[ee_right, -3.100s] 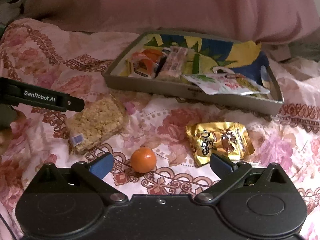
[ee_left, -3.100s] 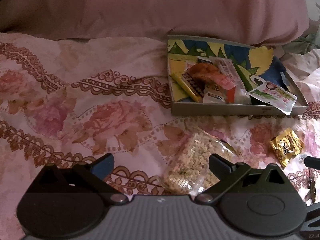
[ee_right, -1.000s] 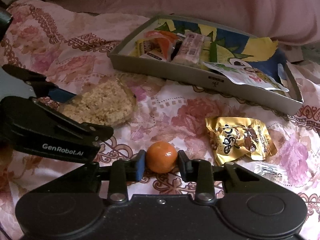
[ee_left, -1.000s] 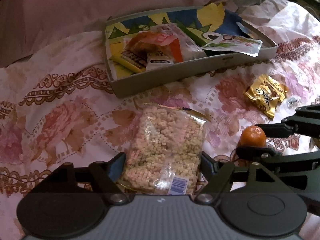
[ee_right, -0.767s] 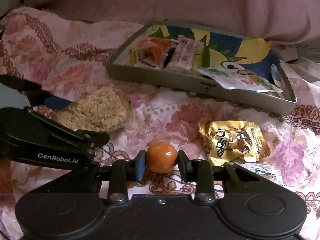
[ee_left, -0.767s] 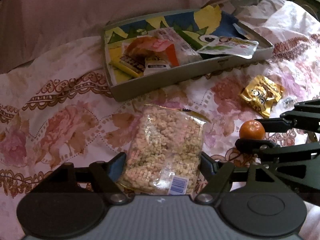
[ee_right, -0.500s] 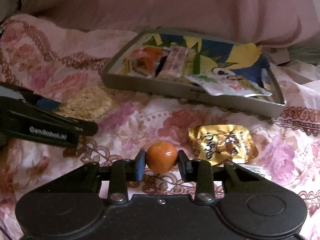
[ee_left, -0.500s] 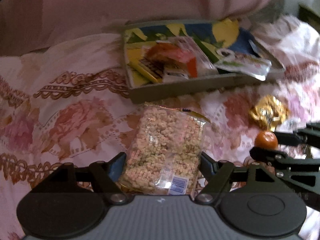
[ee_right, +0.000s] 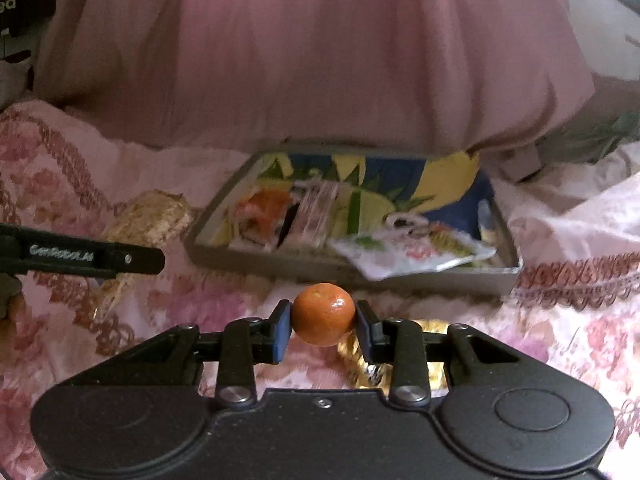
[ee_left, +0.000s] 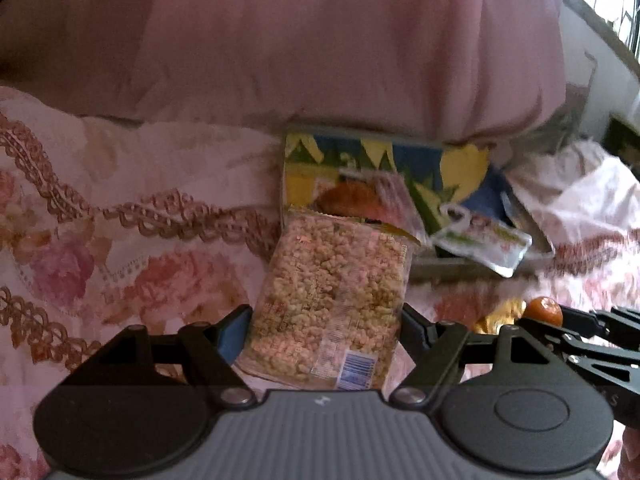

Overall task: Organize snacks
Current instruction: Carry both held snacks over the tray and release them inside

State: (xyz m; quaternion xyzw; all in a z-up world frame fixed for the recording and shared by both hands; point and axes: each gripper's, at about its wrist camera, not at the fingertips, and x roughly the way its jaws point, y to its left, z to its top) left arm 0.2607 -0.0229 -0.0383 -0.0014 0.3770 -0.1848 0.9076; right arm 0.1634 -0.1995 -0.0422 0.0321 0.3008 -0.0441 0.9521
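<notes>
My left gripper (ee_left: 324,330) is shut on a clear bag of puffed rice snack (ee_left: 332,296) and holds it up above the bedspread, in front of the tray's left end. My right gripper (ee_right: 323,322) is shut on a small orange (ee_right: 323,314) and holds it lifted in front of the tray's near wall. The grey tray (ee_right: 432,276) with a blue, yellow and green lining holds several snack packets; it also shows in the left wrist view (ee_left: 452,268). The orange (ee_left: 542,310) shows at the right in the left wrist view. A gold snack packet (ee_right: 404,360) lies on the bedspread under the right gripper.
A big pink pillow (ee_right: 312,52) lies right behind the tray. The flowered bedspread (ee_left: 132,248) spreads to the left and front. A white and green pouch (ee_right: 408,252) hangs over the tray's near right wall. The left gripper's arm (ee_right: 80,258) reaches in at the left of the right wrist view.
Both grippers have risen off the bedspread with their loads and moved toward the tray. The rice snack bag now hangs in front of the tray's left end.
</notes>
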